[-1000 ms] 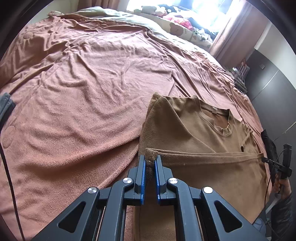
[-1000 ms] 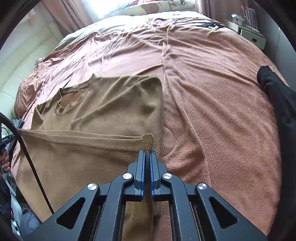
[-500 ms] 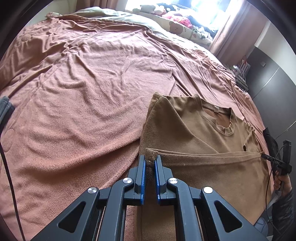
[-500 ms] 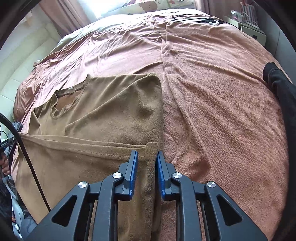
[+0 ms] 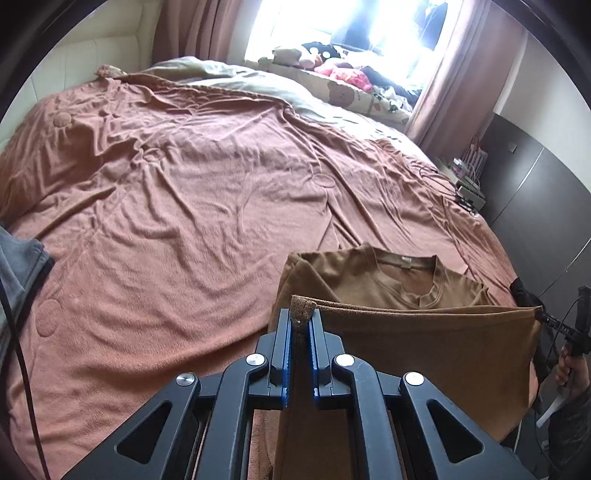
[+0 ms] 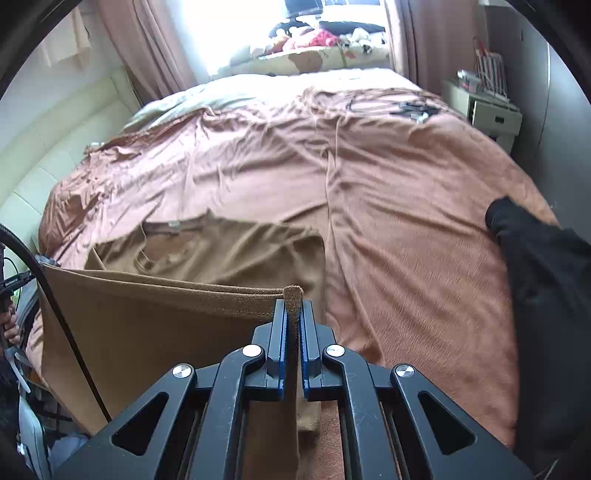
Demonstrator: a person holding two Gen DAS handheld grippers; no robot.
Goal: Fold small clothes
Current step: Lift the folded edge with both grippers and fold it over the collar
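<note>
Spread across most of both views is a wide bed [image 5: 184, 206] covered by a wrinkled terracotta terry blanket [image 6: 406, 221], with pink curtains [image 5: 192, 33] and a bright window at the top of the frame. A brown short-sleeved fleece shirt [image 5: 424, 343] is seen in the lower right of the left wrist view and in the lower left of the right wrist view. Its collar end lies flat on the blanket, while its hem is lifted off the bed and stretched as a straight edge between the two tools.

The left gripper [image 5: 300, 325] is seen at the lower centre of its view; its blue-lined fingers [image 5: 283, 354] are drawn narrow and clamped on one hem corner, a small tuft of which protrudes above the tips. The right gripper [image 6: 293, 314] is closed in the same manner on the opposite hem corner, with cloth pinched between its blue fingers [image 6: 281, 347].

A black garment [image 6: 543, 295] is seen at the right edge of the right wrist view, resting on the blanket well apart from the shirt. A grey cloth [image 5: 18, 266] lies at the left edge of the left wrist view.
</note>
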